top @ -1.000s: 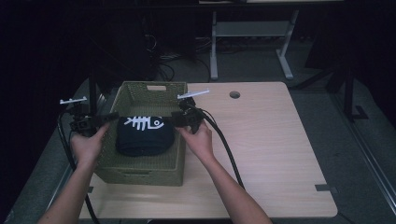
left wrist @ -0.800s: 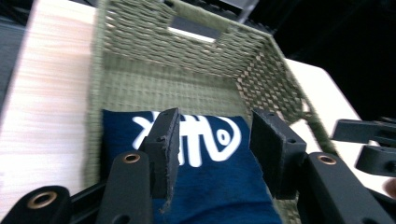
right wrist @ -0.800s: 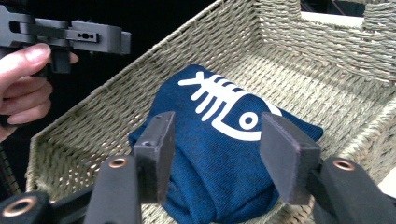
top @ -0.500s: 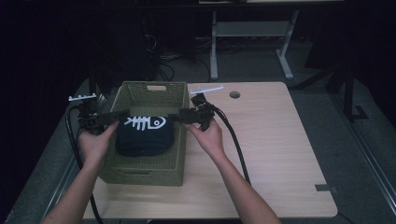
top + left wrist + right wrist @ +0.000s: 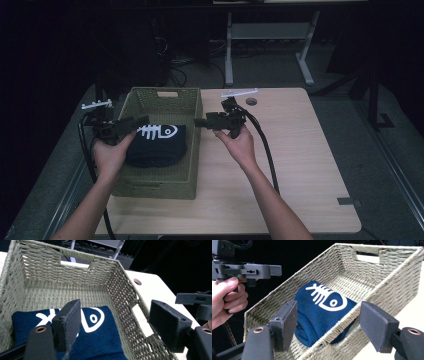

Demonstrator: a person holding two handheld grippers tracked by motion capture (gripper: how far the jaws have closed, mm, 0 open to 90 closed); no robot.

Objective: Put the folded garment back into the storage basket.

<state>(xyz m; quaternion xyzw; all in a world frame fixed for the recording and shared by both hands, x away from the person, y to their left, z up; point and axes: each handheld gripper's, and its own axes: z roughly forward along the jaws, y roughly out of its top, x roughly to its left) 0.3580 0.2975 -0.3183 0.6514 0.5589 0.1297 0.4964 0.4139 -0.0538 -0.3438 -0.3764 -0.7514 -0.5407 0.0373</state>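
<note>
A folded navy cloth with a white fish-skeleton print (image 5: pixel 157 141) (image 5: pixel 97 332) (image 5: pixel 322 310) lies inside a green woven basket (image 5: pixel 195 150) (image 5: pixel 75 272) (image 5: pixel 387 285) on the left half of the table. My left gripper (image 5: pixel 141 120) (image 5: pixel 116 312) hovers over the basket's left rim. Its jaws have just been opening and stand open, with nothing between them. My right gripper (image 5: pixel 198 121) (image 5: pixel 328 315) hangs just past the basket's right rim. Its jaws have also just been opening and are empty. The cloth rests free of both grippers.
The light wooden tabletop (image 5: pixel 300 165) stretches right of the basket, with a round cable hole (image 5: pixel 251 101) near its far edge. Black cables trail from both grippers. A white desk frame (image 5: pixel 265 30) stands on the dark floor beyond.
Both grippers have drawn outward from the cloth's top corners toward the basket's sides, rising slightly, and their jaws have spread. The cloth stays in the basket.
</note>
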